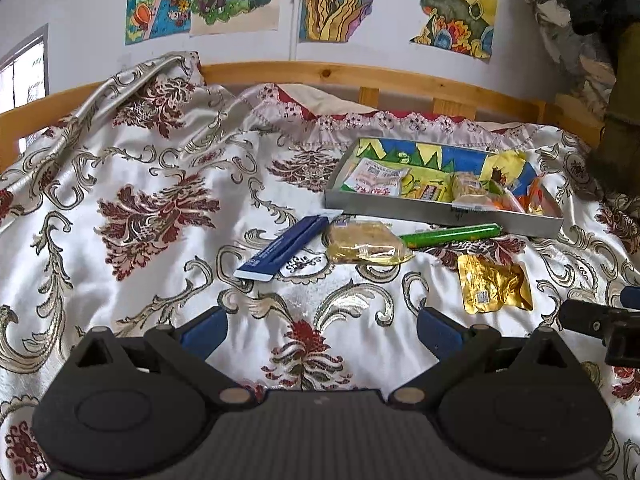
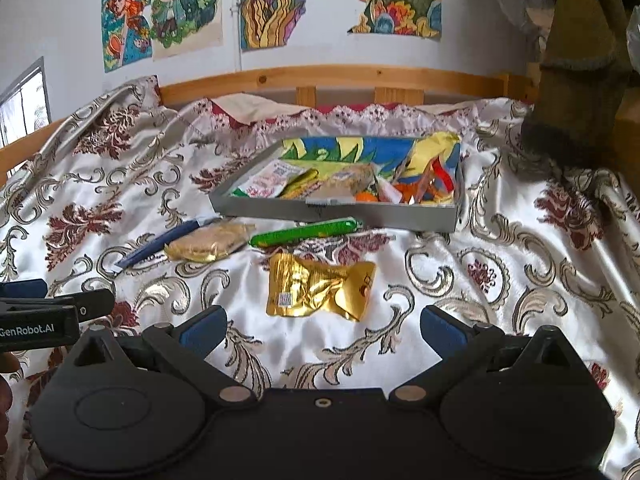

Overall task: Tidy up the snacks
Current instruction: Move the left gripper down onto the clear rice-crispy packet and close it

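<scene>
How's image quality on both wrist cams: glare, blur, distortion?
Left wrist: strong fisheye bend in the wooden bed rail, sheen on the satin bedspread, dark vignette at top corners, slight softness throughout. Right wrist: same barrel warp, bright glare on the gold foil packet, blown-out window at left; snack tray readable.

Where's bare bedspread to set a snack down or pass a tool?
Free: the wide stretch left of the blue packet, and the patch right of the gold pouch. Crowded: the strip before the tray, where the blue packet, clear-wrapped cake and green stick lie.
</scene>
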